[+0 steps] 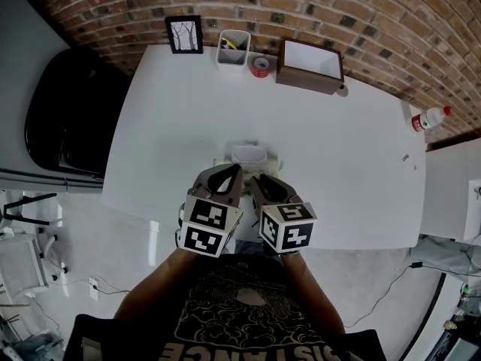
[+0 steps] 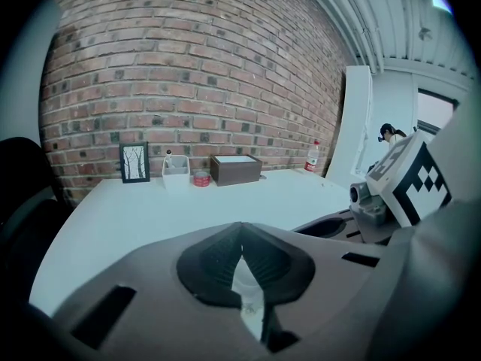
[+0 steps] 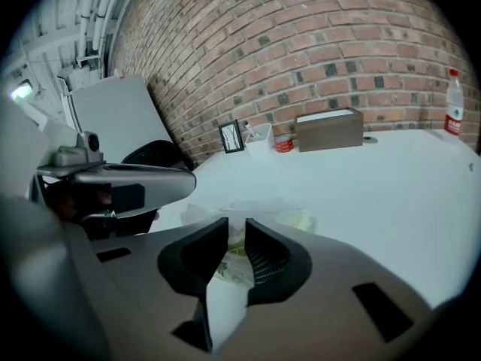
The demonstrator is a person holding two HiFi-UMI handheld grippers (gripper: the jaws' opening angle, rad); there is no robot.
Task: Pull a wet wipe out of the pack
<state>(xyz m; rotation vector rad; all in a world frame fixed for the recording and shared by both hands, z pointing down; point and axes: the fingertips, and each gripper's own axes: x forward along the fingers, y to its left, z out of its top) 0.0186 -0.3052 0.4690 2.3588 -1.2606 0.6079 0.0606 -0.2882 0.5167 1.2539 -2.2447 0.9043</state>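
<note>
No wipe appears drawn yet. The left gripper [image 2: 241, 227] jaws meet at the tips. The right gripper [image 3: 235, 230] jaws stand slightly apart over the pack [image 1: 248, 155].

The left gripper [image 1: 233, 171] has its jaws meeting at the tips; the right gripper [image 1: 258, 179] sits close beside it, jaws slightly apart.

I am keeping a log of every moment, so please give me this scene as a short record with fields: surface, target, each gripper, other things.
surface: white table
target: wet wipe pack, lying on the table just ahead of both grippers
left gripper: jaw tips together; unclear whether they pinch anything
right gripper: jaws a little apart, pack seen through the gap
far edge: picture frame, white holder, red tape roll, brown box
right edge: bottle
</note>
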